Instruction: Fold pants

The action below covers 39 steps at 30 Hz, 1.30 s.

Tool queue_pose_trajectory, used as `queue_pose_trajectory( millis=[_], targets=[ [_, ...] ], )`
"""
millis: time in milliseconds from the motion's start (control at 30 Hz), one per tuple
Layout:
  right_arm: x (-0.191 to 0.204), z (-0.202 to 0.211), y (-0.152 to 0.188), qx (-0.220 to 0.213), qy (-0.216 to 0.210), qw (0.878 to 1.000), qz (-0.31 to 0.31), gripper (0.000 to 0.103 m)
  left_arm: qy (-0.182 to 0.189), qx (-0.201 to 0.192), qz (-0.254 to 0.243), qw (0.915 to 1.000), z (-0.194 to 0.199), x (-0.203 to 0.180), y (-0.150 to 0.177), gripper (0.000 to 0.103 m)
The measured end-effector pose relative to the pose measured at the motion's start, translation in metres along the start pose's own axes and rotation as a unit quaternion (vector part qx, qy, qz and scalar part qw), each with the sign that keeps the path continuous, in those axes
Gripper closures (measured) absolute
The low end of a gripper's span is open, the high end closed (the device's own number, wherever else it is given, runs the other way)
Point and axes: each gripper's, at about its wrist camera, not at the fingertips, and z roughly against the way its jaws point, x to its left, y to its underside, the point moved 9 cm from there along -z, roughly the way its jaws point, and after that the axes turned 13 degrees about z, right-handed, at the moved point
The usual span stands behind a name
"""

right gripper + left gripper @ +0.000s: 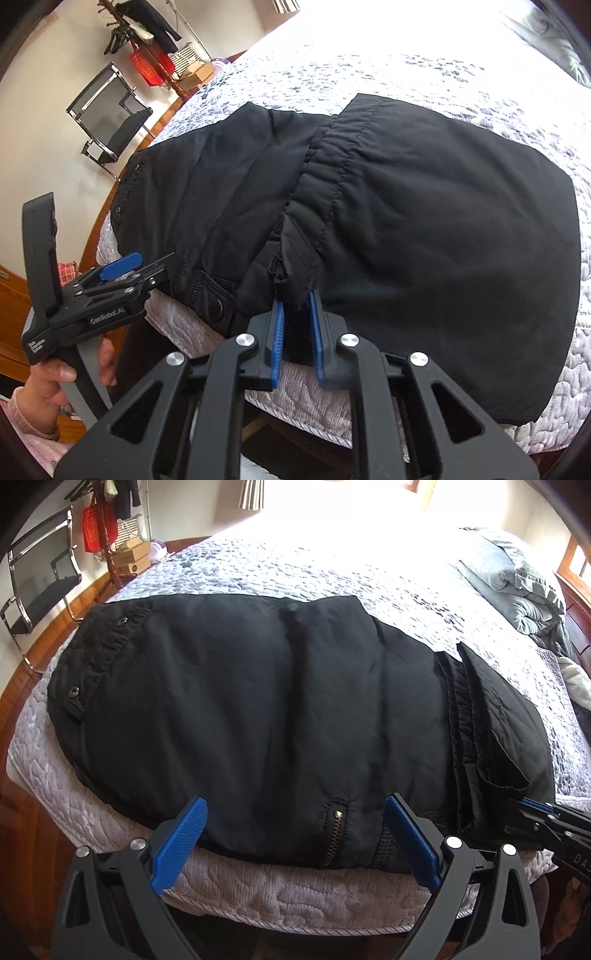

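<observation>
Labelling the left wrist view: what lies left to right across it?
Black chair → red bag → cardboard boxes → black pants → right gripper → grey quilt.

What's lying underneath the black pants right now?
The black pants lie on a quilted white bedspread, visible all around them. Whatever sits directly beneath the fabric is covered.

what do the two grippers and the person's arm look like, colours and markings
Both the left gripper and the right gripper are black plastic linkages with silver round bolts and ribbed blue pads on the fingers. White lettering marks the left body. The hand holding it is bare, with a pink sleeve.
</observation>
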Motion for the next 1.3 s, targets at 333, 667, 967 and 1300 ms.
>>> queue_pose_trajectory(
  millis=[333, 667, 967, 1300],
  targets=[
    [-0.006, -0.009, 0.003, 0.006, -0.036, 0.999, -0.005, 0.091, -0.03, 0.002, -0.009, 0.9995, -0.009, 0.007, -0.004, 0.006],
    [-0.003, -0.001, 0.004, -0.007, -0.046, 0.999, 0.001, 0.091, -0.034, 0.006, -0.015, 0.9993, -0.012, -0.004, 0.0, 0.006],
    [-0.006, 0.0, 0.005, -0.034, -0.061, 0.997, -0.024, 0.091, -0.02, 0.008, 0.004, 0.9998, -0.014, -0.007, -0.002, 0.006],
    [-0.004, -0.002, 0.002, -0.036, -0.053, 0.998, -0.026, 0.09, -0.01, 0.001, 0.016, 0.9998, -0.007, -0.002, -0.003, 0.006]
  ],
)
